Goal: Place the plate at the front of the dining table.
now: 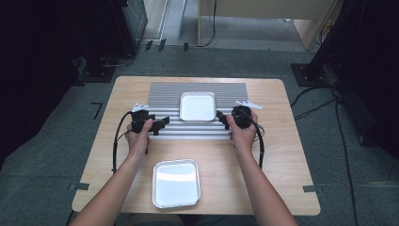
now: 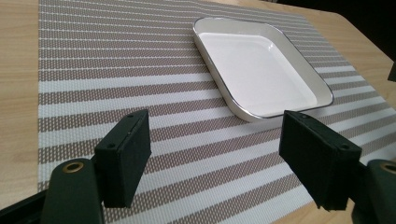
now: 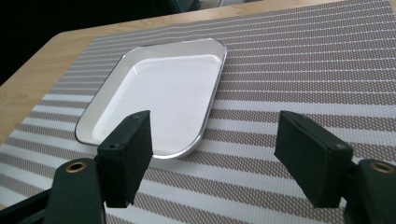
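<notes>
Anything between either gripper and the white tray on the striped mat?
Nothing visible. The left gripper and the right gripper flank the white tray, both open, with just bare striped mat between their fingers and the tray's rim. The tray itself looks empty.

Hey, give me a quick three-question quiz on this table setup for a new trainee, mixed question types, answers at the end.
1. True or false: the left gripper is shut on the far tray.
2. Multiple choice: where does the near tray rest? A) on the striped mat B) on the bare wooden table C) stacked on the other tray
3. Fill in: the far tray lies on the striped mat, between the left gripper and the ____ gripper.

Key:
1. False; its jaws stand open, apart from the tray.
2. B; it sits on the table, nearer the person than the mat.
3. Right; the right gripper, also open, is at the tray's other side.
</notes>
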{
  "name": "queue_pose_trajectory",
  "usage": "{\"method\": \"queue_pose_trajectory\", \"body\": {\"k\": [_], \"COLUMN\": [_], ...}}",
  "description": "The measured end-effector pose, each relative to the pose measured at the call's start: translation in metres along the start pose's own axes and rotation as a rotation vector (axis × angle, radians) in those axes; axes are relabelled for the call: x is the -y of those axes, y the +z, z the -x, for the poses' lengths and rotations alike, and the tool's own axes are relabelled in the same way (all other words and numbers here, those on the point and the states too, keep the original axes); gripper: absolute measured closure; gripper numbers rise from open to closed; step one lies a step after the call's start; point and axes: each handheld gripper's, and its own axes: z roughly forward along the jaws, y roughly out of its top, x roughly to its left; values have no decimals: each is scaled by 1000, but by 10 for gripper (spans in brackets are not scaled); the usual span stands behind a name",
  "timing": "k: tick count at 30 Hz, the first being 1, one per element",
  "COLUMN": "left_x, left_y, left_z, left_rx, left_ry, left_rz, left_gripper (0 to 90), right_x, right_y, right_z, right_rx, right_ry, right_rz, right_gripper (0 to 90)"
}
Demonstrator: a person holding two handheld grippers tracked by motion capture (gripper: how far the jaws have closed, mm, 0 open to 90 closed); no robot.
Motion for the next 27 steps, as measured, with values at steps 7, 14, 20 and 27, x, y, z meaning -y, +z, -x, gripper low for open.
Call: {"method": "queue_pose_trajectory", "body": {"k": [7,14,20,27], "left_x": [10,25,37,44], "left_y": [-9,-27,-39,-50], "left_z": [-3,-8,-15,-16], "left_rx": [-4,20,4,-19], "left_ry": [15,45,46,66], "left_rz": [-2,-2,-19,-26], "left_gripper": [240,215,141,92], "right_x": [11,22,32,42], "right_y": [-16,-29,-41,-51], "right_z": [3,10,17,21], "right_rx": [-14,-4,-2,-8], "right_ry": [-57,-111,-122,-124], "right_rz": [0,-8,-12,-13], "right_gripper": [263,226,216,209]}}
